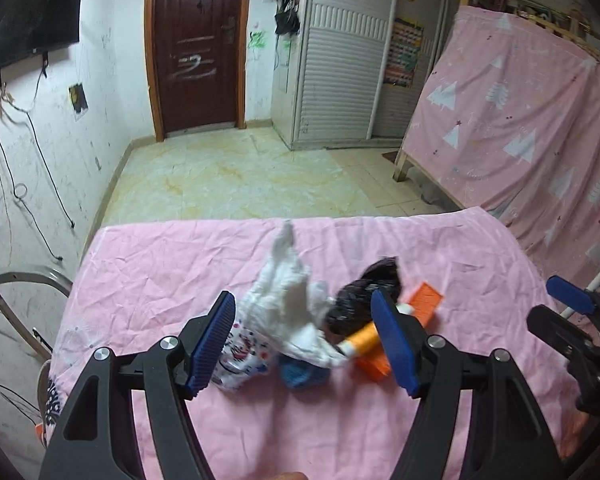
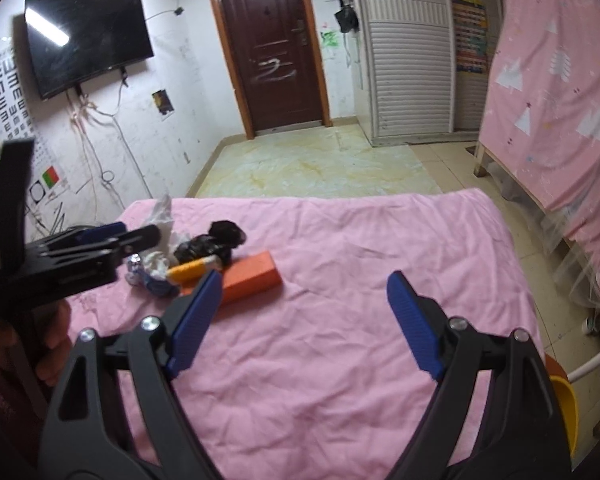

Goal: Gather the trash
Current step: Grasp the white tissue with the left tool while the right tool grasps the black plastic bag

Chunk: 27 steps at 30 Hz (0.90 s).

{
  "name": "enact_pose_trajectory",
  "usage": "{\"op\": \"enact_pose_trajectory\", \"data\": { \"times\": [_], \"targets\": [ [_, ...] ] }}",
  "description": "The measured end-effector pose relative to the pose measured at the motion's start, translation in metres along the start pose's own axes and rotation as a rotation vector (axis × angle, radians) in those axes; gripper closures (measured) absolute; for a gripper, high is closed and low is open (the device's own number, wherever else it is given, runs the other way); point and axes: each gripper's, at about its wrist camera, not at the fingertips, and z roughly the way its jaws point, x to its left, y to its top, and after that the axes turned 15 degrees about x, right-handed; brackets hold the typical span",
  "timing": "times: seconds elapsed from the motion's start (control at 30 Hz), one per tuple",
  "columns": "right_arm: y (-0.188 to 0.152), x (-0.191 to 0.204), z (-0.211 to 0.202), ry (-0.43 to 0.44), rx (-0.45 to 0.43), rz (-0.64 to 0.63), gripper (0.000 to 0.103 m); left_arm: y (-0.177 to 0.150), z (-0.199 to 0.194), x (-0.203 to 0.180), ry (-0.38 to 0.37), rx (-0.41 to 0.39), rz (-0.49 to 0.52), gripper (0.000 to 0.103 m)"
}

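The work surface is a table covered by a wrinkled pink cloth [image 1: 204,264]. The trash lies in one cluster on the left half of this cloth.

Cluster contents, as seen in the left wrist view:
- A crumpled white tissue [image 1: 288,300], the tallest item, at the centre of the cluster.
- A white printed wrapper [image 1: 240,356] with red and blue marks, just beside the tissue on its near left.
- A blue crumpled item [image 1: 302,374], partly under the tissue; its type cannot be determined.
- A crumpled black plastic bag [image 1: 360,300], touching the tissue on its right.
- An orange-and-white tube [image 1: 360,340], lying across the top of an orange box [image 1: 422,308].

The left gripper [image 1: 302,344] is spread wide, with its blue pads on either side of the cluster: the left pad is beside the wrapper and the right pad is in front of the tube and box. No pad is seen to grip an item.

The right gripper [image 2: 300,320] is also spread wide and holds nothing. It hangs over bare cloth to the right of the cluster, with its left pad in front of the near end of the orange box [image 2: 252,276].
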Motion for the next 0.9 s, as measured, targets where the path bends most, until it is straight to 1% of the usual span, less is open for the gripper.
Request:
{"op": "enact_pose_trajectory", "data": {
  "times": [0.13,0.27,0.33,0.4,0.43,0.5,0.53,0.57,0.6,0.7,0.8,0.9],
  "targets": [
    [0.010,0.013,0.009,0.005,0.012,-0.029,0.018,0.005,0.013,0.013,-0.011,0.023,-0.013,0.042],
    [0.021,0.021,0.020,0.005,0.030,-0.048,0.018,0.008,0.021,0.017,-0.038,0.025,-0.015,0.042],
    [0.026,0.024,0.026,0.007,0.038,-0.056,0.018,0.009,0.023,0.018,-0.048,0.025,-0.012,0.045],
    [0.032,0.029,0.033,0.013,0.049,-0.065,0.018,0.009,0.027,0.017,-0.054,0.030,-0.003,0.056],
    [0.034,0.031,0.035,0.012,0.052,-0.069,0.018,0.009,0.028,0.017,-0.059,0.032,-0.002,0.059],
    [0.038,0.035,0.041,0.012,0.059,-0.080,0.018,0.009,0.030,0.016,-0.064,0.036,0.005,0.070],
    [0.041,0.038,0.045,0.014,0.064,-0.088,0.018,0.009,0.031,0.017,-0.066,0.038,0.008,0.075],
    [0.043,0.038,0.048,0.015,0.069,-0.091,0.018,0.008,0.032,0.017,-0.064,0.040,0.013,0.082],
    [0.045,0.040,0.050,0.016,0.073,-0.094,0.018,0.008,0.031,0.018,-0.062,0.037,0.012,0.086],
    [0.054,0.047,0.059,0.025,0.086,-0.110,0.018,0.009,0.026,0.023,-0.066,0.015,-0.018,0.090],
    [0.061,0.054,0.069,0.033,0.099,-0.135,0.018,0.009,0.018,0.033,-0.078,-0.012,-0.057,0.091],
    [0.065,0.062,0.083,0.062,0.143,-0.166,0.018,0.009,0.011,0.042,-0.092,-0.033,-0.088,0.091]
  ]
}}
